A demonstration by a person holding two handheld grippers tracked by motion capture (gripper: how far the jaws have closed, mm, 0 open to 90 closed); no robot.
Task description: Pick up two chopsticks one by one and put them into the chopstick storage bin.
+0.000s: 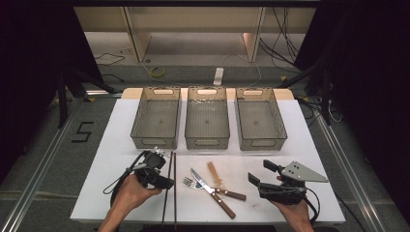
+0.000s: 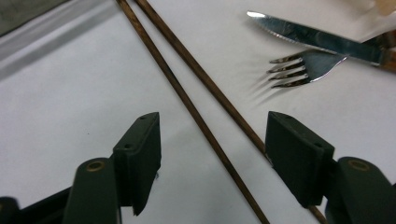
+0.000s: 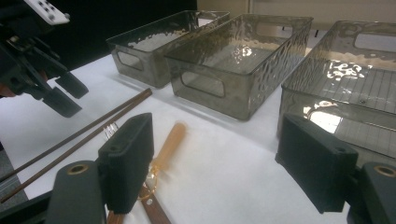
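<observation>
Two dark wooden chopsticks (image 1: 170,188) lie side by side near the table's front, left of centre. My left gripper (image 1: 166,180) hangs low over them. In the left gripper view its jaws (image 2: 212,120) stand apart on either side of the chopsticks (image 2: 196,116), and the pads do not press on them. To the right lie a fork (image 1: 191,182), a wood-handled knife (image 1: 212,193) and an amber plastic spoon (image 1: 214,173). My right gripper (image 1: 258,171) rests at the front right, open, with nothing between its jaws (image 3: 215,123).
Three clear grey bins stand in a row behind the cutlery: left (image 1: 154,142), middle (image 1: 207,143), right (image 1: 261,144). All sit on a white table top (image 1: 121,125). A second brown handle (image 1: 232,194) lies by the knife.
</observation>
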